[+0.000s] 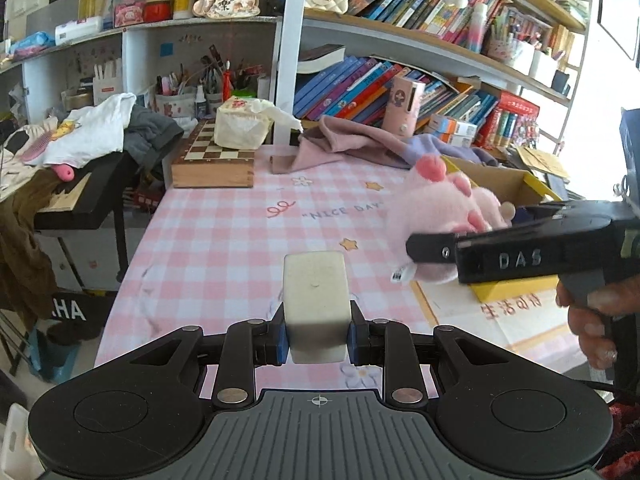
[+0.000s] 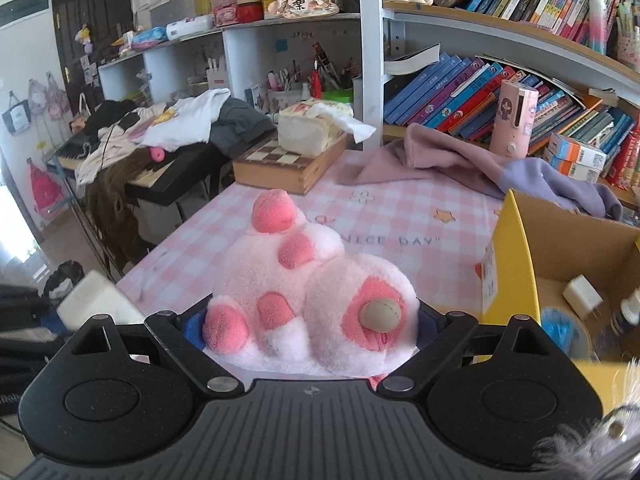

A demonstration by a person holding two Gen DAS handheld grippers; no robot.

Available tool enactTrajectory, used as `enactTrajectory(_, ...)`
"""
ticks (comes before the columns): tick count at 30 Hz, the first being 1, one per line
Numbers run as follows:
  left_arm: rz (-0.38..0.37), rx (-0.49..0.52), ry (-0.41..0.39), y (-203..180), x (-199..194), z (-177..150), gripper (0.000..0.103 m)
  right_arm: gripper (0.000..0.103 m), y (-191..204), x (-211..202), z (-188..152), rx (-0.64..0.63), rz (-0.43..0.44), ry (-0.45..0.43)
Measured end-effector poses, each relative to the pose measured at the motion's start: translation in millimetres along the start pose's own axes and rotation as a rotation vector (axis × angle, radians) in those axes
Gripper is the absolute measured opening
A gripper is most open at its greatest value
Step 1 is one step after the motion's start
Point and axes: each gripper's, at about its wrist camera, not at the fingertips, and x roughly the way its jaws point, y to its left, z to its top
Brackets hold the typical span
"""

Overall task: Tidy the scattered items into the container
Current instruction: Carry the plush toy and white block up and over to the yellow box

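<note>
Setting: crowded bookshelves (image 1: 420, 8) line the back of a room, above a table under a pink checked cloth (image 1: 224, 232) printed "NICE DAY".
Left gripper (image 1: 317, 340): jaws pressed tight on a pale rectangular block (image 1: 315, 304), which stands upright between the blue pads, lifted above the cloth.
Right gripper (image 2: 312, 336): jaws spread wide yet clamped on both sides of a pink plush toy (image 2: 304, 296), its darker pink paw pads and a beige button-like nub facing the camera. In the left wrist view the same toy (image 1: 444, 216) hangs in the air in front of the container, held by the black tool in a person's hand (image 1: 592, 320).
Container: a yellow cardboard box (image 2: 516, 264) sits at the right of the table, just beside the toy. Inside it lie a white charger plug (image 2: 582, 302), a blue fuzzy item (image 2: 560, 328) and a small bottle, blurred.
Tabletop beyond: a wooden chess box (image 1: 212, 160) with a cream tissue pack (image 1: 242, 128) on top; a mauve and lilac garment (image 2: 480, 168) crumpled against the books.
Left of table: clothes (image 1: 100, 132) heaped over a keyboard stand.
</note>
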Motion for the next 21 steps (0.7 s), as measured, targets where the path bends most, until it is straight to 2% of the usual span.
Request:
enactTrajectory(6, -0.018, 0.042, -0.024, -16.4, -26.7, -18.9, 0.025, 0.092, 11.1, -31.4, -36.0, 0.01, -0.013, 0.019)
enactTrajectory(11, -0.054, 0.062, -0.01, -27.2, -37.6, -33.8, 0.025, 0.092, 19.9, -55.9, -63.9, 0.038, -0.02, 0.029)
enactTrajectory(21, -0.134, 0.105, 0.028, -48.6, -44.1, -48.7, 0.025, 0.092, 17.4, -88.8, -93.4, 0.087, -0.084, 0.042)
